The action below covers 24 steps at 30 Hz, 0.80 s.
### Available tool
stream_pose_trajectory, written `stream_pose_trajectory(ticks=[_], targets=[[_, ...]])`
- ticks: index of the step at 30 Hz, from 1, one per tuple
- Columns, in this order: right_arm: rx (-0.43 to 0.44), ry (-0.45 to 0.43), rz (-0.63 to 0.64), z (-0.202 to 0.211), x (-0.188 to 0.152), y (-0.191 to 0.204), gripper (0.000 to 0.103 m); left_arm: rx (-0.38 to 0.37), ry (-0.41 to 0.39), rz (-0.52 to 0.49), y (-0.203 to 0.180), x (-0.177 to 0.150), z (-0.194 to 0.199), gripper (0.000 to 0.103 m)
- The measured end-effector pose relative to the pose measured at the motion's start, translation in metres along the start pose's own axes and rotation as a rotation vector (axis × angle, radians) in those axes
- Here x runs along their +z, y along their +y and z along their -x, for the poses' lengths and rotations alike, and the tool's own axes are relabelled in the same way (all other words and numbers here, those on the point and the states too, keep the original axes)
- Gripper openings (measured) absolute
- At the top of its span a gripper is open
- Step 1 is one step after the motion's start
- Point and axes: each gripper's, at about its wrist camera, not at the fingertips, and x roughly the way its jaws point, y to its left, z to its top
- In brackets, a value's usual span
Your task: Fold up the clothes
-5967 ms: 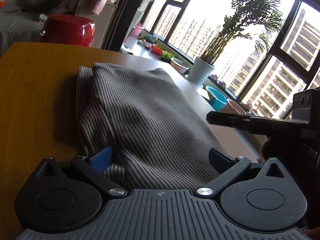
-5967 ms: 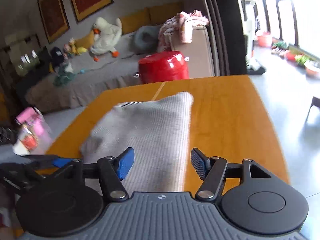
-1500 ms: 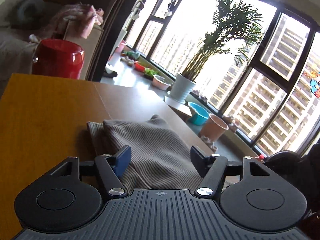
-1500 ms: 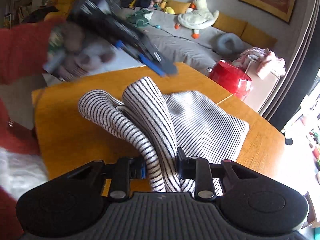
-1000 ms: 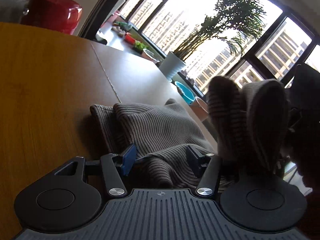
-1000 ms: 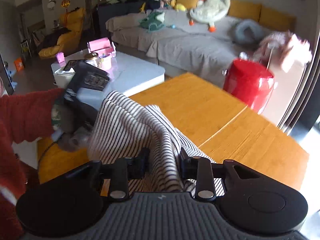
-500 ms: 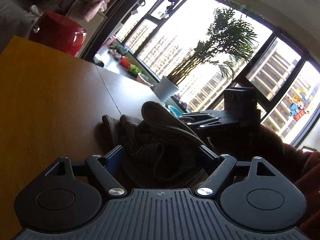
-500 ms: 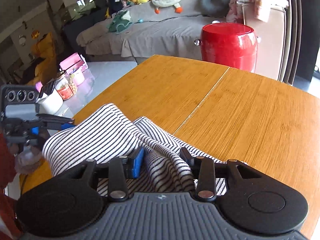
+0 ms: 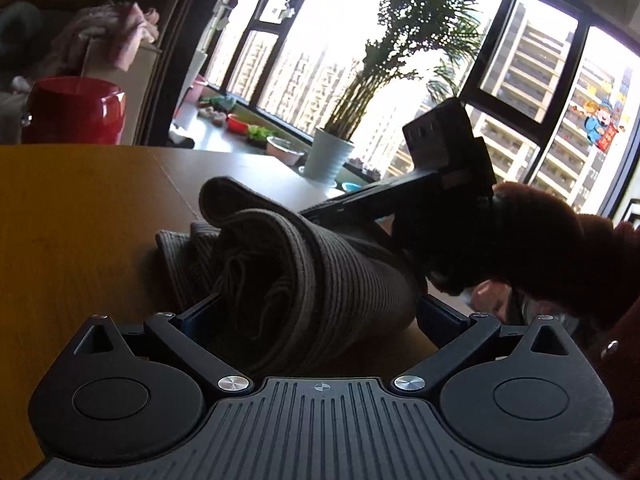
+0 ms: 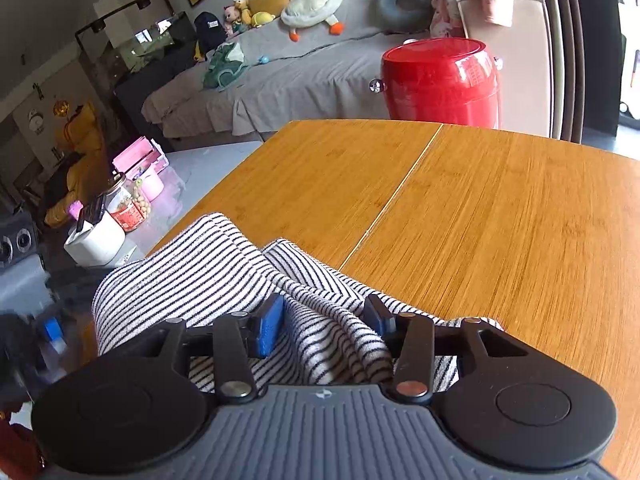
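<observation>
Left gripper (image 9: pixel 316 312): black two-finger unit with blue pads, jaws spread wide, one finger on each side of the bundled striped knit garment (image 9: pixel 296 280), held low and level.

Right gripper (image 10: pixel 324 320): same build, jaws parted, blue-padded fingers (image 10: pixel 269 328) flanking a raised fold of the garment without pinching it. In the left wrist view its body slopes downward from upper right, gripped by a hand (image 9: pixel 536 248) in a dark red fuzzy sleeve (image 9: pixel 616 280).
</observation>
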Motion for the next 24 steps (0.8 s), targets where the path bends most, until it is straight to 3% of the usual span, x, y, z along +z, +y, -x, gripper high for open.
stream_pose_trajectory(ticks=[3,5,9,13,16,17,19,22,24], targets=[[-0.060,-0.056,0.025,0.019,0.000,0.012,0.049,0.050,0.081,0.009,-0.005,-0.007,-0.029,0.095],[-0.098,-0.144,0.030,0.048,-0.004,0.018,0.050,0.042,0.079,0.023,-0.004,-0.007,-0.030,0.089],[-0.179,-0.309,0.042,0.105,-0.040,0.023,0.072,0.029,0.072,0.087,0.001,-0.007,-0.026,0.082],[-0.132,-0.328,-0.060,0.108,-0.093,0.014,0.072,-0.004,0.055,0.196,0.011,-0.009,-0.025,0.081],[-0.083,-0.377,-0.141,0.092,-0.114,0.006,0.072,-0.023,0.052,0.283,0.019,-0.009,-0.026,0.079],[-0.061,-0.390,-0.171,0.087,-0.117,0.002,0.069,-0.027,0.054,0.310,0.021,-0.008,-0.026,0.078],[0.015,-0.386,-0.220,0.085,-0.118,-0.004,0.043,-0.022,0.066,0.326,0.021,-0.006,-0.025,0.072],[0.073,-0.365,-0.228,0.097,-0.113,0.003,0.034,-0.016,0.081,0.363,0.021,-0.002,-0.019,0.068],[0.112,-0.364,-0.242,0.107,-0.111,0.010,0.034,-0.069,0.084,0.421,0.019,0.000,-0.012,0.068]])
